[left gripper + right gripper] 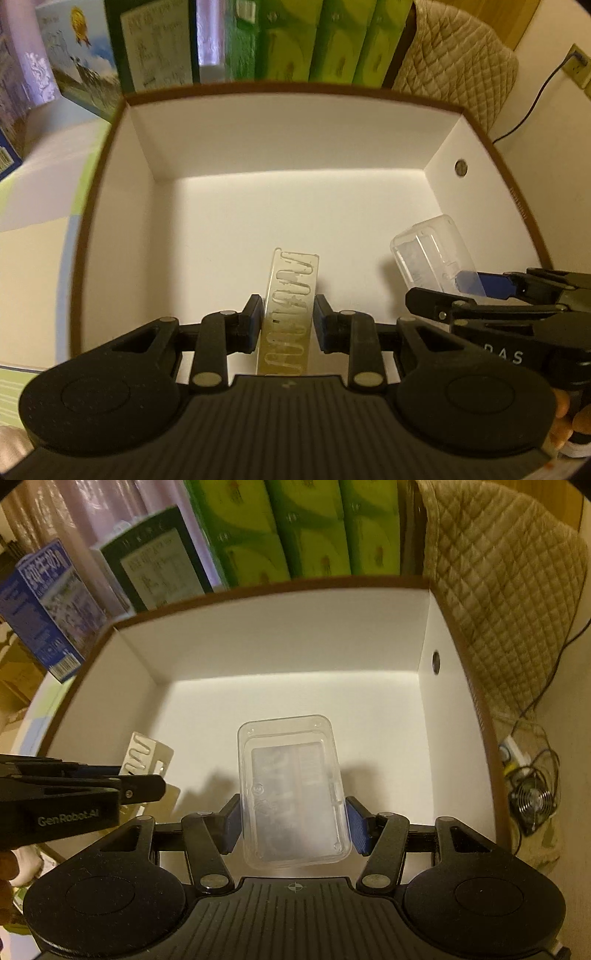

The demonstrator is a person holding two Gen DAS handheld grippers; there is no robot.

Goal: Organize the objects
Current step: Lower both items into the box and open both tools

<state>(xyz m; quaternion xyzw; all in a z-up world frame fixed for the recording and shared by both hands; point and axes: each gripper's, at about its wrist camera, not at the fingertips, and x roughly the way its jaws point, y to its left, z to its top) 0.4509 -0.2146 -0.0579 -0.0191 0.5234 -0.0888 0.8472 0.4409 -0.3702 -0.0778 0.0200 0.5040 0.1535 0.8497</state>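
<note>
The near end of the clear ridged strip (290,314) is hidden behind the left gripper's (286,319) body. The contents of the clear plastic case (293,794) are blurred and cannot be made out. In the left wrist view the case is partly covered by the right gripper (491,291). Print on the background boxes (159,565) cannot be read.

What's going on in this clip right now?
A person holds a two-finger tool in each hand over a large white-lined cardboard box with a brown rim. The left tool holds a narrow clear plastic strip with zigzag cut-outs; its fingers sit at the strip's sides. The right tool grips a clear rectangular plastic case between its blue pads. Both items are inside the box, low near its bare white floor, apparently about to be set down side by side.
</note>
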